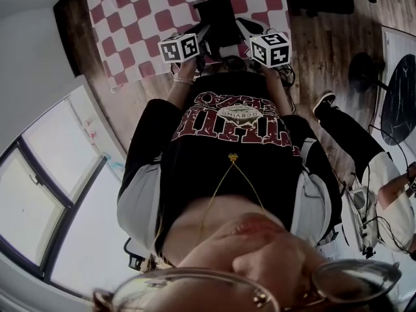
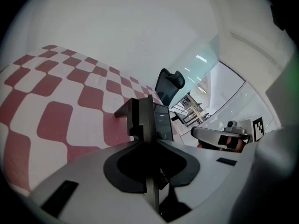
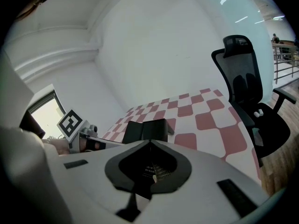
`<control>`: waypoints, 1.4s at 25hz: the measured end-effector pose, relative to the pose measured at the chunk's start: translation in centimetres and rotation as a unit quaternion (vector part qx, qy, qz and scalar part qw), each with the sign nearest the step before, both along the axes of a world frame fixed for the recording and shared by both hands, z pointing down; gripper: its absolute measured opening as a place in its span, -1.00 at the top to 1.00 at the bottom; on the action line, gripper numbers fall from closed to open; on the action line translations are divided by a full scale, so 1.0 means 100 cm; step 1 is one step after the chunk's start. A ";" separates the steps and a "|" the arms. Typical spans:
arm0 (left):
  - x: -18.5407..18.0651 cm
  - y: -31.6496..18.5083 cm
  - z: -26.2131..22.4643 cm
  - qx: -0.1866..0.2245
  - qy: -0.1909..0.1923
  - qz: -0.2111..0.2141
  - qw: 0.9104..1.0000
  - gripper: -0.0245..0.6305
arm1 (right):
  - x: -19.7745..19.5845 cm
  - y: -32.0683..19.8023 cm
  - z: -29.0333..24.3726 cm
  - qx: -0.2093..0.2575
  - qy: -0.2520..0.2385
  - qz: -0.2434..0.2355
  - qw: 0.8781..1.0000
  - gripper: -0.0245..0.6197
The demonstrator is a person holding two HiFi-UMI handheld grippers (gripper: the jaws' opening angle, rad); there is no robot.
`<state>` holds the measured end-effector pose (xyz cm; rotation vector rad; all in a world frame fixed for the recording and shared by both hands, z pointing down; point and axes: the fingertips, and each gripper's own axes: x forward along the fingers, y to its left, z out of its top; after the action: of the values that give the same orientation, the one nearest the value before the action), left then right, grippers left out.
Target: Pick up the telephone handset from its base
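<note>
The black telephone (image 1: 218,15) stands on the red-and-white checked cloth (image 1: 143,18); I cannot tell its handset from its base. In the left gripper view the telephone (image 2: 163,120), with a glossy panel, sits just right of the fingertips. My left gripper (image 2: 145,107) has its dark fingers together with no gap and nothing visible between them. My right gripper (image 3: 144,125) looks the same, fingers together and empty, and hides the telephone. In the head view the left gripper (image 1: 201,36) and right gripper (image 1: 246,31) flank the telephone's near side.
A black office chair (image 3: 247,101) stands at the table's far side. Wooden floor surrounds the table. Another person sits at the right (image 1: 383,187) near a round black table (image 1: 400,96). Windows (image 1: 39,194) are at the left.
</note>
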<state>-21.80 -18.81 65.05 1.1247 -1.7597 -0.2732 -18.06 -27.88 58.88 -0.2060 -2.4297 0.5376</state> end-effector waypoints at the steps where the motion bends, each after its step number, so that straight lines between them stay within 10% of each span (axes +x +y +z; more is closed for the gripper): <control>1: 0.000 0.000 -0.002 0.004 0.000 -0.002 1.000 0.67 | 0.000 0.000 0.000 0.000 -0.001 -0.001 1.000 0.87; 35: -0.014 0.030 -0.069 0.099 0.007 -0.059 0.993 0.68 | -0.010 0.022 -0.017 0.003 -0.027 -0.043 0.999 0.87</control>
<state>-23.19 -15.77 58.12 1.1562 -1.8205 -0.5371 -19.04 -25.70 57.15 -0.3236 -2.4614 0.4916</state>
